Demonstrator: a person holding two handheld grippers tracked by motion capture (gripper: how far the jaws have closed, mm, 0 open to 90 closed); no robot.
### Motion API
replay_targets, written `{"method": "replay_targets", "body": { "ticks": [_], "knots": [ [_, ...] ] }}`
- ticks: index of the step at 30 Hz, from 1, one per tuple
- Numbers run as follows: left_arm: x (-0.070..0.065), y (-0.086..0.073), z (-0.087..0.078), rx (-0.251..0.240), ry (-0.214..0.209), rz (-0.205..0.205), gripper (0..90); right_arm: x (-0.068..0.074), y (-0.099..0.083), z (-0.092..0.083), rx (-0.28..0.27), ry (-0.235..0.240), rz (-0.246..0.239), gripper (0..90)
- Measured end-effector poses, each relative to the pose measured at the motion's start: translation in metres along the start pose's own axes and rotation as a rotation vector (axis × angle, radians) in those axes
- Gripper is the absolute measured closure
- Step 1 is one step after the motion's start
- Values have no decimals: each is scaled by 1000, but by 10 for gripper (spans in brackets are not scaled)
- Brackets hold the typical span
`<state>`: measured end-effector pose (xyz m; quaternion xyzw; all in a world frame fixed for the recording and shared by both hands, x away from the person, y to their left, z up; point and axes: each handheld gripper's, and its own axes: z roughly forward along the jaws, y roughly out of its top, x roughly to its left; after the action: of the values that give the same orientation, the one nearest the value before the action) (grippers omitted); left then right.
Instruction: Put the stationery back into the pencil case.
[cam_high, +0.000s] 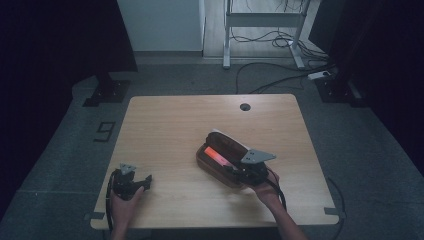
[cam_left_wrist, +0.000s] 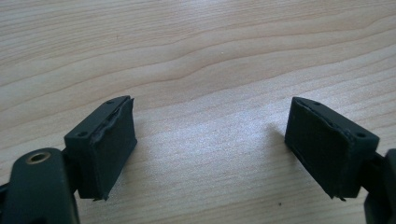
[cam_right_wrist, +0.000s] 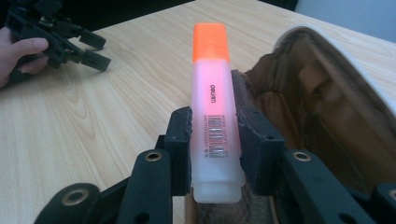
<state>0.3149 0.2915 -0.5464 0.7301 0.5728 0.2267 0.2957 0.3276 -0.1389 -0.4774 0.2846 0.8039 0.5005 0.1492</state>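
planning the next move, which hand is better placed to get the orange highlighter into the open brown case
Right. The right gripper already clamps the orange plastic highlighter between its fingers, directly beside the open brown leather pencil case. The left gripper is open over bare wooden table, far from the case.

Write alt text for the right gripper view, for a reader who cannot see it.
The right gripper clamps an orange highlighter by its lower body, cap pointing away, over the edge of an open brown pencil case. The case lies on a light wooden table. At far left, the left gripper rests in a hand.
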Motion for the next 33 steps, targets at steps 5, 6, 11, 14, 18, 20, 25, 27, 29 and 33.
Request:
{"method": "replay_targets", "body": {
  "ticks": [5, 6, 11, 14, 18, 20, 25, 27, 29, 33],
  "knots": [
    [0, 0, 0, 0, 0, 0, 162, -8, -1, -5, -14, -26, 9, 650],
    [0, 0, 0, 0, 0, 0, 161, -9, -1, -6, -14, -30, 11, 650],
    [0, 0, 0, -1, 0, -1, 161, -17, -3, -9, -14, -49, 27, 650],
    [0, 0, 0, 0, 0, -1, 162, -21, -4, -10, -11, -59, 30, 650],
    [0, 0, 0, 0, 0, 0, 162, -24, -6, -10, -3, -72, 37, 650],
    [0, 0, 0, 0, 0, 0, 162, -25, -6, -9, 1, -75, 35, 650],
    [0, 0, 0, 0, 0, -1, 161, -29, -9, -7, 16, -91, 38, 650],
    [0, 0, 0, 0, 0, 0, 161, -30, -11, -6, 21, -100, 40, 650],
    [0, 0, 0, 0, 0, 0, 161, -29, -12, -3, 32, -109, 32, 650],
    [0, 0, 0, 0, 0, 0, 161, -26, -14, 4, 63, -114, 16, 649]
  ]
}}
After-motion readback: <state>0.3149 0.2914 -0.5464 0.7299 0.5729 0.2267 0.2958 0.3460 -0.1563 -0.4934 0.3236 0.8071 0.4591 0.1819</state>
